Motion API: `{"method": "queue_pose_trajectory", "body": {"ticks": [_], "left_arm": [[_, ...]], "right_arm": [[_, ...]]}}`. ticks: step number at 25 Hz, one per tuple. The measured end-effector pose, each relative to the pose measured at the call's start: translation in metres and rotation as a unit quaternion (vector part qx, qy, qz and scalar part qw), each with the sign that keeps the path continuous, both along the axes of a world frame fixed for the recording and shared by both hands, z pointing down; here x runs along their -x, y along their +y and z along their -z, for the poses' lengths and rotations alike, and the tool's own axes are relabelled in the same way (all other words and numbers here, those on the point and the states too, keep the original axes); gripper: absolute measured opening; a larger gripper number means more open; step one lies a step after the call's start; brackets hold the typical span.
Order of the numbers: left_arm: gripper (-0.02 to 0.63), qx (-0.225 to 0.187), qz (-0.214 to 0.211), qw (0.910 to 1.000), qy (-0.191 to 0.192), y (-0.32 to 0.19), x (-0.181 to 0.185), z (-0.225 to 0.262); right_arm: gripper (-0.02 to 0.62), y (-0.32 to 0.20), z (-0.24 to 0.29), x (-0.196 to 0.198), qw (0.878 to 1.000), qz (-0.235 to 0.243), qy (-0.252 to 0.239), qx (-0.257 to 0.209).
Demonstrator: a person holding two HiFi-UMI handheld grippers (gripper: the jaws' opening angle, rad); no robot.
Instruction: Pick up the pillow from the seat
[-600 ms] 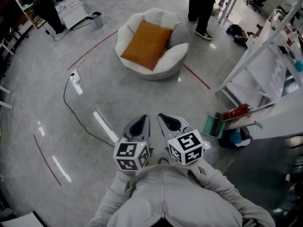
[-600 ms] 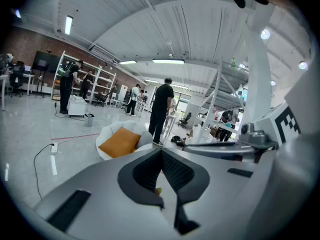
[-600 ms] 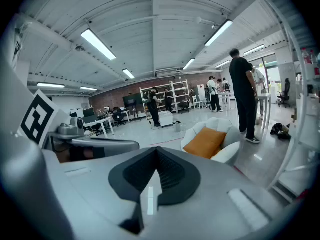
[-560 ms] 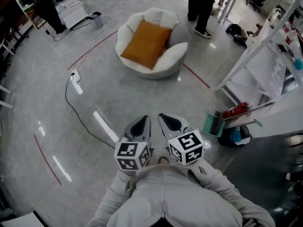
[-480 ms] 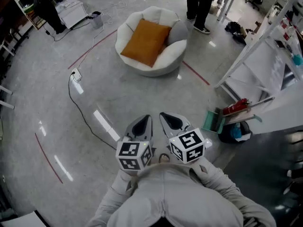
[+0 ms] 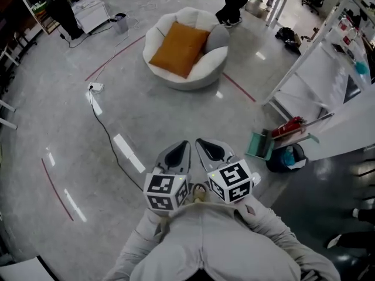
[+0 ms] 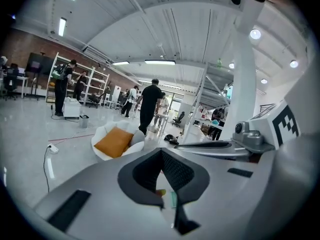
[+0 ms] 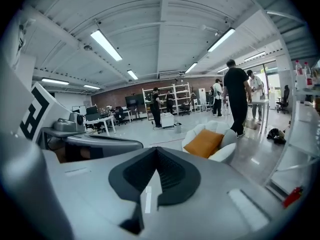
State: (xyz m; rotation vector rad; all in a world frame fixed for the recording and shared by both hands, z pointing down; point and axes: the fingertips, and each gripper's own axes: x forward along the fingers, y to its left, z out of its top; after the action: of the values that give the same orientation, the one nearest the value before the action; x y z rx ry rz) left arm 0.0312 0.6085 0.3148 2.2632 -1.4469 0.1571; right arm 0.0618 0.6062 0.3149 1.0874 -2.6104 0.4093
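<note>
Polished grey concrete floor stretches wide between the person and the round white cushioned seat (image 6: 188, 81). On it the square orange fabric pillow (image 6: 180, 48) lies across the middle, one corner toward the back rim. Nothing of the task looks done: the pillow is untouched. The left gripper (image 6: 177, 154) and right gripper (image 6: 211, 151) hang side by side near the person's chest, jaws pressed together and empty, well apart from the seat. Approach, grasp and lift all remain.

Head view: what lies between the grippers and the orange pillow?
Bare grey floor, then the front rim of the white seat, in the head view.
</note>
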Motion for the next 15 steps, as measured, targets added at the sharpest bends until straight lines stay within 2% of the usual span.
{"method": "queue_pose_trajectory", "body": {"ticks": [5, 11, 15], "left_arm": [[0.002, -0.011, 0.011, 0.9999, -0.007, 0.005, -0.004, 0.003], [0.002, -0.014, 0.034, 0.9993, -0.002, 0.003, -0.005, 0.003], [0.002, -0.01, 0.039, 0.9992, -0.002, 0.003, -0.008, 0.001]], "right_arm": [[-0.002, 0.003, 0.0, -0.006, 1.0, 0.012, 0.0, -0.004], [0.0, -0.001, 0.003, -0.018, 0.999, 0.019, -0.029, 0.009], [0.0, -0.002, -0.003, -0.023, 0.999, 0.021, -0.021, 0.014]]}}
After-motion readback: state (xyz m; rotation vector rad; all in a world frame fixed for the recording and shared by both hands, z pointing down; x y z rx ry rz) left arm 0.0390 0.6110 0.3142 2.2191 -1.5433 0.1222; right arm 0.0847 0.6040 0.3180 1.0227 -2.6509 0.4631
